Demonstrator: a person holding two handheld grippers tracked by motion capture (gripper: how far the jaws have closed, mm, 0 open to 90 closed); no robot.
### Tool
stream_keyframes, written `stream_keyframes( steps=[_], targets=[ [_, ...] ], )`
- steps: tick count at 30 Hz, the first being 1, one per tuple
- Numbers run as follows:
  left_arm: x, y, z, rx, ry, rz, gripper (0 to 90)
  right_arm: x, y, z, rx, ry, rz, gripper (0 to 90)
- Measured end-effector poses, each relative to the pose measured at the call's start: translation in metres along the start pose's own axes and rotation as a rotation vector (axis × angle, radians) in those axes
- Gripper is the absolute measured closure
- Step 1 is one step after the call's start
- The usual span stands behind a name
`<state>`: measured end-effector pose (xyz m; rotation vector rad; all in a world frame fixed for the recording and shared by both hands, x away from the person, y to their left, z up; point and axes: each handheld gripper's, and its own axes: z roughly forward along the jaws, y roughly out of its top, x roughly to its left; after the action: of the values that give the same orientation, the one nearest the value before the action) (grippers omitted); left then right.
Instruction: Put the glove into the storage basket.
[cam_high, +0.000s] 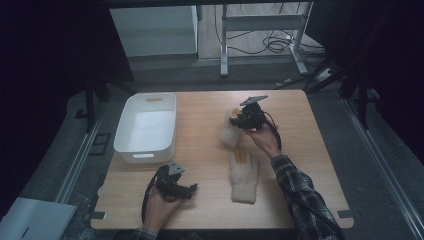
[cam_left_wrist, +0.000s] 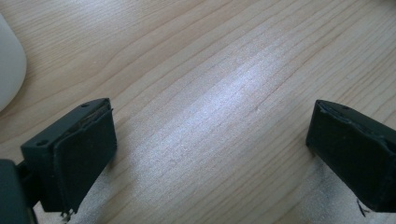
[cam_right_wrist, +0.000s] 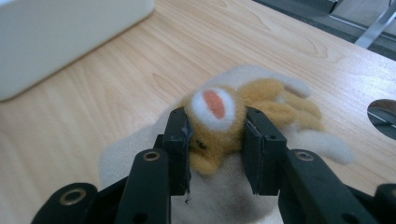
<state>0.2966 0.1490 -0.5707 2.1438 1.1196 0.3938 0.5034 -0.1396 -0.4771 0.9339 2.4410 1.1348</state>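
The right tongs (cam_right_wrist: 215, 140) are clamped on a fuzzy cream glove (cam_right_wrist: 243, 196), their two black jaws pinching a raised tan patch with a white oval and an orange spot at its middle. The glove's pale fleece spreads under the jaws and its cream fingertips reach toward the far side of the counter (cam_right_wrist: 93, 107). In the high view the right tongs (cam_high: 239, 119) hold this glove (cam_high: 229, 134) near the counter's middle, lifted at one end, with the person's right hand (cam_high: 264, 139) and plaid sleeve (cam_high: 300, 195) behind them.

The left tongs (cam_left_wrist: 210, 140) stand wide apart over bare wood, nothing between the jaws. In the high view they (cam_high: 192, 188) rest low near the front edge.

A second cream glove (cam_high: 244, 176) lies flat between the two hands, cuff toward the person. A white bin (cam_high: 146, 128) sits at the counter's left rear.
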Motion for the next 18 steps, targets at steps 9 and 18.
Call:
stream_keyframes(
  steps=[9, 18],
  targets=[
    [0.0, 0.0, 0.0, -0.001, -0.001, -0.001, 1.7, 0.013, 0.0, -0.031, -0.009, 0.03, -0.029, 64.3],
    [0.0, 0.0, 0.0, -0.001, 0.0, -0.001, 1.7, 0.033, -0.005, -0.064, -0.013, 0.07, -0.073, 64.3]
  ],
)
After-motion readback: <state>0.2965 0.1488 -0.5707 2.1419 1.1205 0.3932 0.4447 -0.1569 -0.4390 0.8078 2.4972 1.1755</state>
